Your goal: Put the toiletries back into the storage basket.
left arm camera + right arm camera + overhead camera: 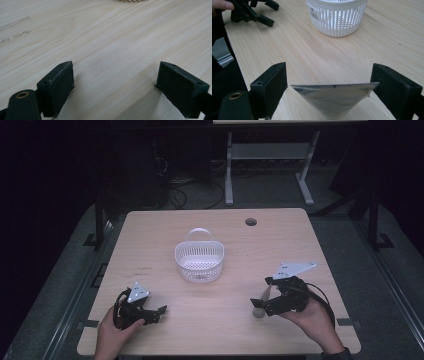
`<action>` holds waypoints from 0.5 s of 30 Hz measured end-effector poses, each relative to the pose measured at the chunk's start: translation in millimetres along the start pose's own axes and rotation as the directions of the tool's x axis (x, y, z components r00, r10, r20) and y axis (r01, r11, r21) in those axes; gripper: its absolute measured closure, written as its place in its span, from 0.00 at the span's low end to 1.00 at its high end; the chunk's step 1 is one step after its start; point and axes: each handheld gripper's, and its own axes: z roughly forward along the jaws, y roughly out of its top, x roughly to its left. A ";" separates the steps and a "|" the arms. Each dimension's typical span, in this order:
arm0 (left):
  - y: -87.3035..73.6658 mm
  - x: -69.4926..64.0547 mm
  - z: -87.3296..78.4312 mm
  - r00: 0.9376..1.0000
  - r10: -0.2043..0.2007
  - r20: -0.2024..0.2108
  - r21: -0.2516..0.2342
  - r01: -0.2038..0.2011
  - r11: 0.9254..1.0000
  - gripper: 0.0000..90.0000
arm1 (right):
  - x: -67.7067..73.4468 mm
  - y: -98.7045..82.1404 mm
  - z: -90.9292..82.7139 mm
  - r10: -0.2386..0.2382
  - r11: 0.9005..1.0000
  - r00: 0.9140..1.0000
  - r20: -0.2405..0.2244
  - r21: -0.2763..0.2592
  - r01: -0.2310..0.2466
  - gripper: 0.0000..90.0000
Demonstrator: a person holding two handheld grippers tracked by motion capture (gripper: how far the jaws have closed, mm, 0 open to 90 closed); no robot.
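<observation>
A silvery tube (334, 98) with a flat crimped end lies crosswise between the jaws of my right gripper (329, 82), its edge touching both pads. In the high view the right gripper (261, 296) sits at the front right of the table and points left, with the tube (262, 300) in its jaws. At the front left, my left gripper (159, 312) stands open just above the bare wood, and its jaws (116, 75) hold nothing. A white slotted basket (199, 262) with a handle stands mid-table between and beyond both grippers.
The light wooden table (150, 245) has a round cable hole (251, 222) at the back right. The right gripper view shows the basket (337, 17) ahead and the left gripper (262, 15) far left. A white desk frame (270, 165) stands behind the table.
</observation>
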 end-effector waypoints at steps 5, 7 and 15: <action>0.1 0.0 0.1 1.000 -0.001 0.000 0.000 0.001 1.000 0.15 | -0.2 -0.6 1.4 -0.007 1.000 1.000 -0.007 0.012 0.007 0.19; 0.2 -0.2 0.2 1.000 -0.002 -0.001 0.000 0.002 1.000 0.15 | -0.3 -1.5 1.4 -0.009 1.000 1.000 -0.009 0.015 0.009 0.25; 0.2 -0.2 0.2 1.000 -0.002 -0.001 0.000 0.002 1.000 0.15 | -1.1 -2.6 -0.7 -0.019 1.000 1.000 0.002 0.015 0.019 0.33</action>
